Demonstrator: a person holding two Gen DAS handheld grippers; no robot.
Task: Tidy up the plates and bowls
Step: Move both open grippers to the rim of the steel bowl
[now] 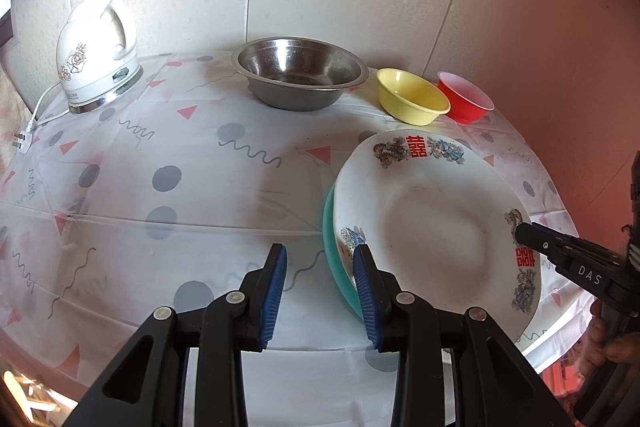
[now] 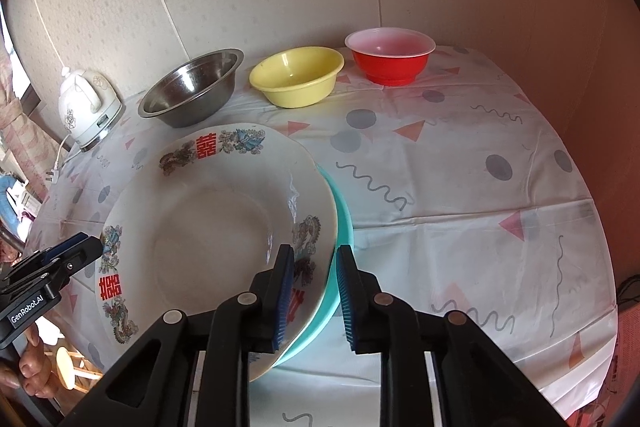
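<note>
White plate [image 2: 208,227]: rests tilted on the teal plate [image 2: 340,223], near the desk [image 2: 460,187] front edge.
Right hand-held gripper [image 2: 312,291]: narrow, straddling both rims; whether its pads press yet is hard to tell.
Left hand-held gripper [image 1: 320,291]: narrow, empty, beside the rims.
Risk: a one-sided pinch could let the stack slide off.
Bowls: steel bowl [image 2: 192,87], yellow bowl [image 2: 296,75] and red bowl [image 2: 390,57] stand apart behind.

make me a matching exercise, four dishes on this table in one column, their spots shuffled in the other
Things:
1. steel bowl
2. yellow bowl
3. red bowl
4. teal plate

Places:
A. under the white patterned plate
B. between two other bowls
C. next to the white kettle
D. the end of the bowl row farthest from the kettle

Pairs: 1-C, 2-B, 3-D, 4-A
</note>
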